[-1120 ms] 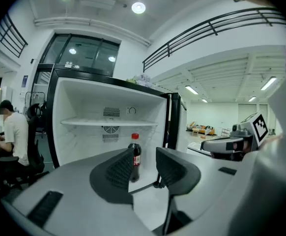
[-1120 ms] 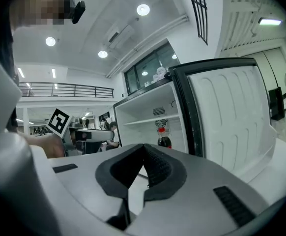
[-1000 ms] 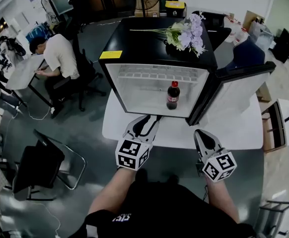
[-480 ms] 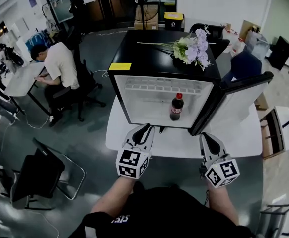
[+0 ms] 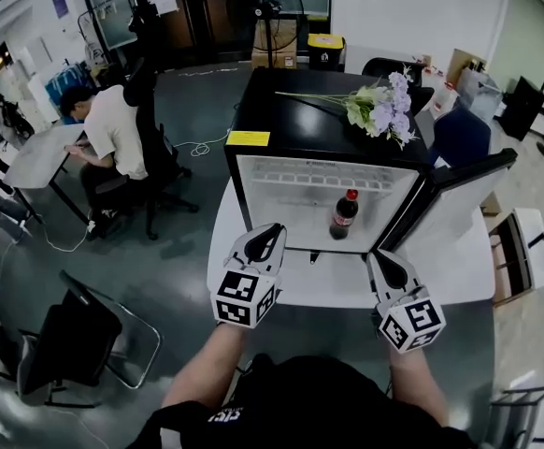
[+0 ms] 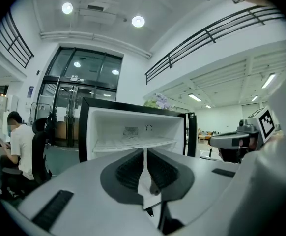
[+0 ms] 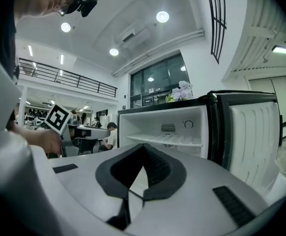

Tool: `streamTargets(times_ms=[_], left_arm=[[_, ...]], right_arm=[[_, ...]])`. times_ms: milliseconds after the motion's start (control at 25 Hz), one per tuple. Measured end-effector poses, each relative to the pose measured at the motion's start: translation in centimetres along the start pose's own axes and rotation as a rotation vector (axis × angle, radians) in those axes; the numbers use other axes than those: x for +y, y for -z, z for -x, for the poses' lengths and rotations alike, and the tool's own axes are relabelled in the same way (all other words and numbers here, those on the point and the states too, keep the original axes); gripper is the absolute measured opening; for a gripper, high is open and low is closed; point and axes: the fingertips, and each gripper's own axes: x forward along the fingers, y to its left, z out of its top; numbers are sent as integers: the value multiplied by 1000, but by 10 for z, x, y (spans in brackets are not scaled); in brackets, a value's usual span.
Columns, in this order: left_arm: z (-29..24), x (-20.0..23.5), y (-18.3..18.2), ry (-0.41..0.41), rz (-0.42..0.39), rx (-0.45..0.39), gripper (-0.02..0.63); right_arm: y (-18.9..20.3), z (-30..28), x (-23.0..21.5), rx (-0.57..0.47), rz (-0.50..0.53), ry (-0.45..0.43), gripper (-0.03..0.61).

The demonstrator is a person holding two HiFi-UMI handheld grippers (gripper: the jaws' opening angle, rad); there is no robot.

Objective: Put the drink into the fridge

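The black mini fridge [image 5: 321, 127] stands open on the white table [image 5: 253, 279], its door [image 5: 451, 204] swung out to the right. A dark cola bottle [image 5: 345, 214] with a red cap stands upright on the fridge floor, right of middle. Both grippers hover in front of the opening, apart from the bottle. My left gripper [image 5: 272, 232] [image 6: 145, 151] has just been closing and now looks shut, with nothing between its jaws. My right gripper [image 5: 378, 257] [image 7: 144, 159] is shut and empty. Both gripper views show the fridge [image 6: 133, 127] [image 7: 168, 127] interior ahead; the jaws hide the bottle.
A bunch of pale purple flowers [image 5: 382, 108] and a yellow label [image 5: 248, 138] lie on the fridge top. A person [image 5: 113, 124] sits at a desk to the left. A black chair [image 5: 71, 330] stands at the near left.
Both grippers have drawn back from the fridge opening toward me and risen. The left jaws have narrowed. The bottle stays where it stood inside the fridge.
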Motion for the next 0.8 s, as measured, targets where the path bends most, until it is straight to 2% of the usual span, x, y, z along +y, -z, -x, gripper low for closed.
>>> streamTargets(times_ms=[320, 800], left_arm=[[9, 8, 14, 1, -11, 34, 35], [20, 29, 36, -69, 59, 71, 35]], right_arm=[[-2, -5, 11, -4, 5, -25, 11], [1, -7, 10, -5, 4, -37, 11]])
